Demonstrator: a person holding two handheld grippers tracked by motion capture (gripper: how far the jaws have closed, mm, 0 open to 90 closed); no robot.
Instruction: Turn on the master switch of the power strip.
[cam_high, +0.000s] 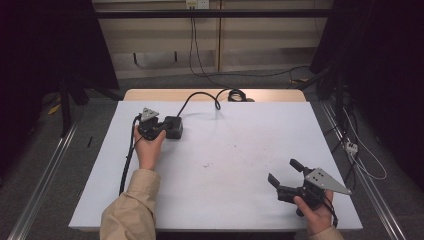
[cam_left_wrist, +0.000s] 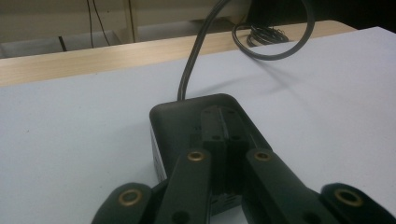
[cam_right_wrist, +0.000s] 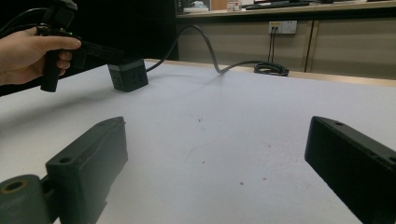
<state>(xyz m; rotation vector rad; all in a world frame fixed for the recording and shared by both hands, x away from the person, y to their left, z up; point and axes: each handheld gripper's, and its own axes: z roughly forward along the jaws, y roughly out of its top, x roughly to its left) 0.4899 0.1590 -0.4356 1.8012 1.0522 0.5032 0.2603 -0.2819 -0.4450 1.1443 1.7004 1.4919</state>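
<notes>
matte black, round-cornered power adapter sits at the far left of the white table, its thick cable looping toward the table's far edge. left gripper lies atop it, jaws together, grasp unclear. right gripper hovers near the table's right corner, jaws spread wide, empty.

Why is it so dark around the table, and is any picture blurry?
High view: light falls on the white table, while the surroundings stay black. Left gripper view: the near jaws look soft, the black box sharper. Right gripper view: its jaws blur; the cable casts a faint shadow.
</notes>
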